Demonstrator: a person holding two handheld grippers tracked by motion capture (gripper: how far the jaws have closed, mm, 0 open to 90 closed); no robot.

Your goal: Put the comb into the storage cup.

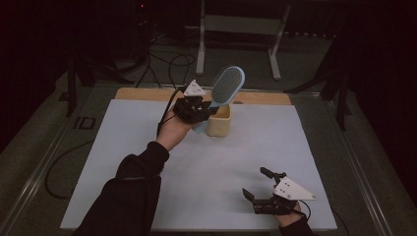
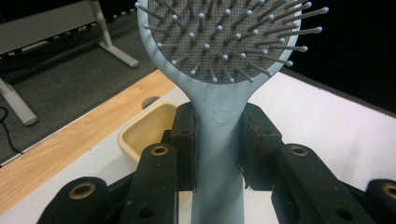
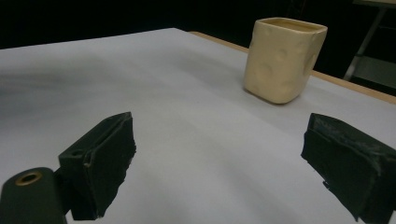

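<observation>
A pale blue hairbrush (image 1: 226,86) with grey bristles is held up by its handle in my left gripper (image 1: 209,111), which is shut on it just left of a cream square cup (image 1: 219,120). In the left gripper view the brush handle (image 2: 218,154) runs between the two black pads (image 2: 183,140), and the cup's rim (image 2: 135,135) lies below and behind them. My right gripper (image 1: 255,184) rests low at the front right of the white mat, open, with nothing between its jaws. In the right gripper view the cup (image 3: 284,58) stands upright farther off on the mat.
A white mat (image 1: 196,167) covers the table, with a strip of wooden tabletop (image 1: 142,93) along the far edge. Cables (image 1: 162,64) and a metal stand's legs (image 1: 236,46) lie on the dark floor beyond the table.
</observation>
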